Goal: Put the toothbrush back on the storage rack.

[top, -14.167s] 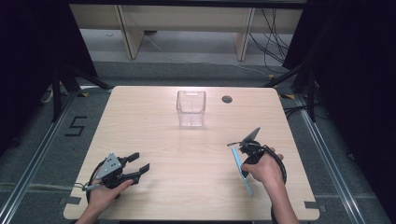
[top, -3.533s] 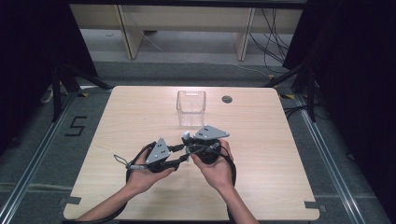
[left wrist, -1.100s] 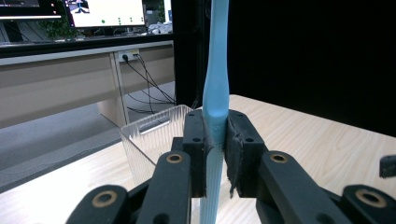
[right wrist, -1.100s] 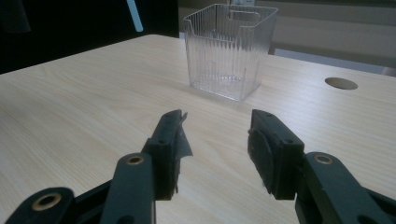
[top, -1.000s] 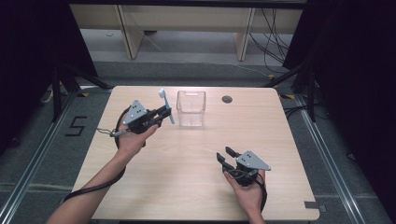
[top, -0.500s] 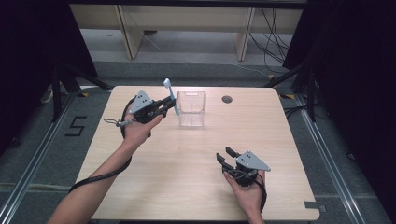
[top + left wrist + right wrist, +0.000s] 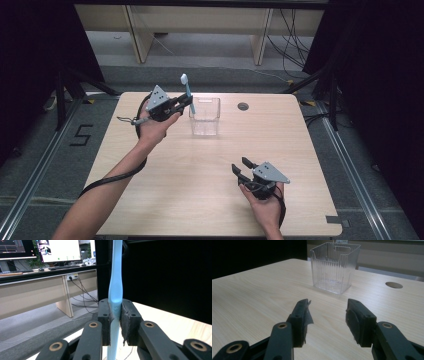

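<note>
A light blue toothbrush (image 7: 188,93) stands nearly upright, head up, with my left gripper (image 7: 186,102) shut on its handle. In the left gripper view the toothbrush (image 7: 115,282) rises from between the closed pads. It is held above the table just left of the clear ribbed plastic bin (image 7: 205,116), which stands at the table's far middle and looks empty. My right gripper (image 7: 241,166) rests low near the front right of the table, open with nothing between its fingers. In the right gripper view the bin (image 7: 333,266) stands ahead of the open right gripper (image 7: 326,315).
A round cable hole (image 7: 243,106) sits in the tabletop right of the bin. The wooden table (image 7: 165,185) has dark floor and rails on both sides. Shelving and cables lie beyond the far edge.
My left gripper has carried the toothbrush further right toward the bin and turned it more upright. The right gripper has stayed in place, open.
</note>
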The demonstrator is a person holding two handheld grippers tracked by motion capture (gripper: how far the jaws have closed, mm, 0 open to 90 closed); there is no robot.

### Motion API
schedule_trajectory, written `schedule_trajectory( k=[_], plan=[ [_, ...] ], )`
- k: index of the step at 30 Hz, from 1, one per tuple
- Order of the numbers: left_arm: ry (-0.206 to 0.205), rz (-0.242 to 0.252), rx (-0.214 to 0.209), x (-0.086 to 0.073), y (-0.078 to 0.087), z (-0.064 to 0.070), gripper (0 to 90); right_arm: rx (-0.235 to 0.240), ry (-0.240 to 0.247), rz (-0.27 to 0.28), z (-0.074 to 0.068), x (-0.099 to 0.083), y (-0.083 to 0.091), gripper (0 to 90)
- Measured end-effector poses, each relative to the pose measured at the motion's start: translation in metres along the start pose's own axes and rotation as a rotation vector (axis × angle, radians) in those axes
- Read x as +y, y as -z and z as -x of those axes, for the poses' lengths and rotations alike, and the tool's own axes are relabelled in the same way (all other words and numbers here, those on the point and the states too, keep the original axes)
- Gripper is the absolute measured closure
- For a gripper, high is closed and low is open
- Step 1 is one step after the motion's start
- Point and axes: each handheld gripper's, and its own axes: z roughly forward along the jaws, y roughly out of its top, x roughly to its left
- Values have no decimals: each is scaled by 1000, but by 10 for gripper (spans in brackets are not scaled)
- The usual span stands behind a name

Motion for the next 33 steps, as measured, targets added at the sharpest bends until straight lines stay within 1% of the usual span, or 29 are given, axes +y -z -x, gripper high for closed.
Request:
schedule_trajectory(
  k=[1,3,4,8,9,10,12,13,16,18,19,20,21,22,27,28,29,31,33],
  plan=[
    [-2,-4,4,-1,-1,-1,783,0,-11,-3,-1,0,0,534],
    [-1,-14,12,-4,-4,-2,783,3,-15,-7,-1,0,0,533],
    [2,-18,16,-6,-5,-3,783,-8,16,5,1,0,0,533],
    [5,-37,31,-13,-8,-6,783,-5,11,5,1,0,0,533],
    [8,-38,33,-14,-9,-7,783,-5,15,6,1,-1,0,533],
    [9,-42,36,-15,-9,-8,783,-6,30,11,2,0,-1,531],
    [12,-46,39,-16,-11,-9,783,-7,31,9,2,-1,-1,531],
    [12,-49,40,-17,-11,-9,783,-6,18,4,1,-1,0,531],
    [8,-60,42,-19,-12,-9,783,-6,17,2,1,-1,0,529],
    [4,-69,44,-21,-13,-9,783,6,7,10,1,-2,-2,527],
    [5,-74,47,-22,-14,-9,783,9,-25,2,-2,-2,-1,527],
    [3,-79,48,-23,-14,-9,783,5,-28,5,-2,-2,-2,526],
    [8,-81,50,-23,-14,-9,783,5,-28,5,-2,-2,-2,525],
    [7,-85,51,-24,-14,-8,783,-4,-10,-4,-1,-2,-1,524],
    [6,-106,58,-27,-16,-6,782,-2,-27,-14,-2,-2,-1,521],
    [6,-110,59,-28,-16,-6,782,-8,-17,-9,-2,-3,-1,521],
    [8,-119,63,-29,-17,-6,782,-8,-18,-10,-2,-3,-1,520],
    [13,-126,66,-31,-17,-6,782,3,-9,-9,-1,-2,-2,519],
    [13,-135,66,-32,-18,-6,782,16,-15,-3,-1,-3,-3,519]
  ],
)
